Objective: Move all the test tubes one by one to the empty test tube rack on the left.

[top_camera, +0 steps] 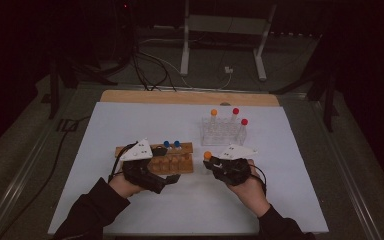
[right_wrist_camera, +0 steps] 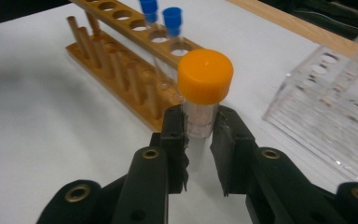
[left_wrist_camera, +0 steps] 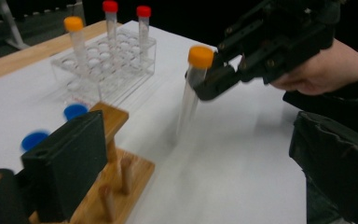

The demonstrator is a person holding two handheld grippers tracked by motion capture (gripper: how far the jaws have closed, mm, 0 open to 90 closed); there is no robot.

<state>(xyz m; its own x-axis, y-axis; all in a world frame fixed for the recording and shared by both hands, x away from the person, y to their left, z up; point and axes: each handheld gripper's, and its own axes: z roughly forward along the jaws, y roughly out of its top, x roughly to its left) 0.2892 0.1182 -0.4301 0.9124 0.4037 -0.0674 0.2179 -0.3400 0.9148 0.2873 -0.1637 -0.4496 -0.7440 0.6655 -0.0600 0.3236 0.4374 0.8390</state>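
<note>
Orange plastic caps the clear tube (right_wrist_camera: 200, 112) that is pinched just under its cap between the two black jaws of the right gripper (right_wrist_camera: 200, 135); in the left gripper view the tube (left_wrist_camera: 189, 88) is seen hanging tilted, its lower end above the white table sheet (left_wrist_camera: 223, 158). Beyond the tube and to the jaws' left, a wooden rack (right_wrist_camera: 121, 60) is seen with two blue-capped tubes (right_wrist_camera: 171, 23) standing in its top row of holes; the holes nearer the gripper are empty. To the jaws' right, a clear plastic rack (right_wrist_camera: 335, 116) is seen; in the high view it holds one orange-capped tube (top_camera: 213, 117) and two red-capped tubes (top_camera: 235, 116). The left gripper (top_camera: 172, 178) is held at the wooden rack's near side with its jaws spread; one jaw is seen against the rack, nothing being gripped.
</note>
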